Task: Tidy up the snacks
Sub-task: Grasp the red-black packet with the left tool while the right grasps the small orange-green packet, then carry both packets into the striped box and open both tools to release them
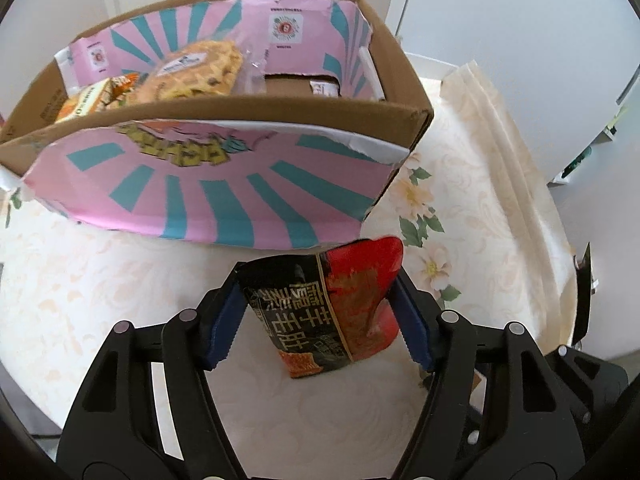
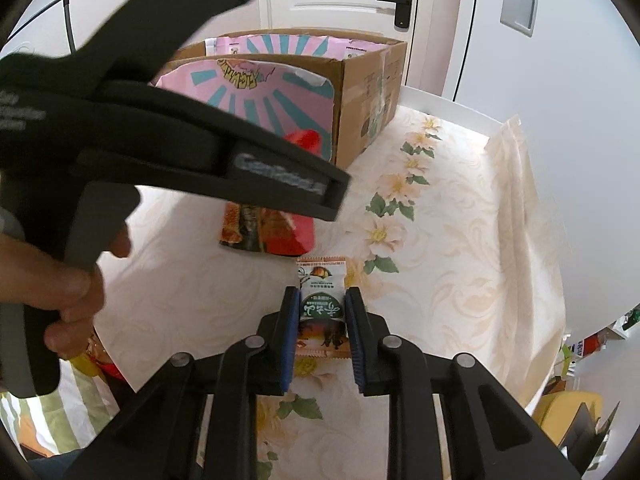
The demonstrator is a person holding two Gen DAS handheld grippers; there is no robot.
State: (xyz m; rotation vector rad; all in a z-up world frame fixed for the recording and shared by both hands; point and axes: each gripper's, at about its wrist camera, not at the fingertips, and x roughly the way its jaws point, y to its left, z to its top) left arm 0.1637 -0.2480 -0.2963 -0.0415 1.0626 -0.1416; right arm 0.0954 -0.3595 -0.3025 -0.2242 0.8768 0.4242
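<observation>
While the left hand-held gripper (image 1: 320, 312) clamps a red-black pouch (image 1: 332, 304), the right hand-held gripper (image 2: 322, 320) pinches a small packet (image 2: 322, 300) near the box (image 2: 360, 92).

Bright, soft daylight in both views, white walls and door washed pale, glare on the cream floral-cloth desk (image 2: 460, 240) toward its far edge, faint soft shadows, strong fisheye bending with black vignette corners, large black handheld tool (image 2: 168, 128) motion-blurred close to the right lens
</observation>
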